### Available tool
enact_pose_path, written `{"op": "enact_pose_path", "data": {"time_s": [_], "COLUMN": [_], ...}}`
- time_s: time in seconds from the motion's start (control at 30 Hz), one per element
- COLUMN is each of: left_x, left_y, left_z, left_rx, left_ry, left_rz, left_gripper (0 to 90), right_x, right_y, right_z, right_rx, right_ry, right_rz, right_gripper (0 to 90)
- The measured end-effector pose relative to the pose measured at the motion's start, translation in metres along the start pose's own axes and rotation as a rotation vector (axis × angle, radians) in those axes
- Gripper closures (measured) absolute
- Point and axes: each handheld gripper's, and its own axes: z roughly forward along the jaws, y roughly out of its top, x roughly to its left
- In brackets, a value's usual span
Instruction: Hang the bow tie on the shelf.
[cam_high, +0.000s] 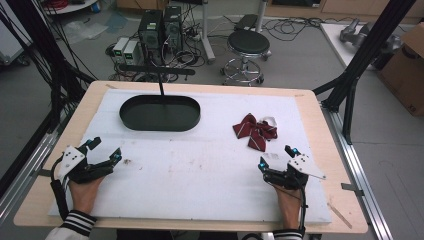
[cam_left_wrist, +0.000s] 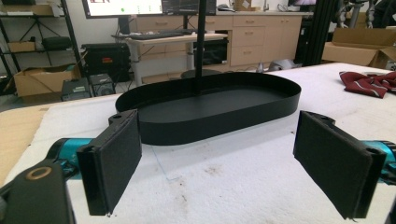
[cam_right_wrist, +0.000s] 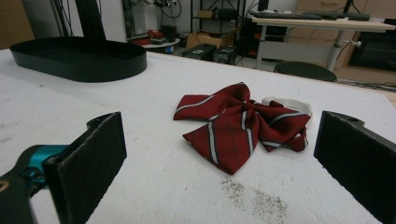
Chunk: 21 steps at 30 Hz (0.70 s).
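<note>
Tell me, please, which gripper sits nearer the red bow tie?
The right gripper: the bow tie lies just beyond its open jaws, while the left gripper faces the black tray.

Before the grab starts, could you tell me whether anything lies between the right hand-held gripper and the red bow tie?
Nothing visible does. The right hand-held gripper rests open on the white mat, and between its jaws and the red bow tie there is bare mat with a few dark specks. The black tray sits off to the left.
</note>
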Motion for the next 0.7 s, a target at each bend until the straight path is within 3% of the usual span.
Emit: {"op": "enact_pose_path", "data": {"time_s": [0.2, 0.27, 0.37, 0.6, 0.7], "left_x": [0.0, 0.0, 0.0, 0.0, -0.001], "left_y": [0.0, 0.0, 0.0, 0.0, 0.0], "left_z": [0.001, 0.001, 0.001, 0.001, 0.001], "left_rx": [0.006, 0.009, 0.007, 0.006, 0.004], "left_ry": [0.004, 0.005, 0.005, 0.004, 0.006], "left_rz": [0.002, 0.0, -0.004, 0.0, 0.004], "left_gripper": [15.9, 15.8, 15.9, 15.9, 15.9], "right_x": [-0.003, -0.006, -0.008, -0.023, -0.031], "right_y": [0.0, 0.004, 0.009, 0.046, 0.063], "right_z": [0.0, 0.0, 0.0, 0.009, 0.017], "right_rx": [-0.005, 0.005, 0.01, 0.055, 0.109], "right_ry": [0.002, 0.024, 0.028, 0.034, 0.033], "right_rz": [0.023, 0.057, 0.055, 0.022, -0.008], "right_gripper": [1.2, 1.2, 1.2, 1.4, 1.4]}}
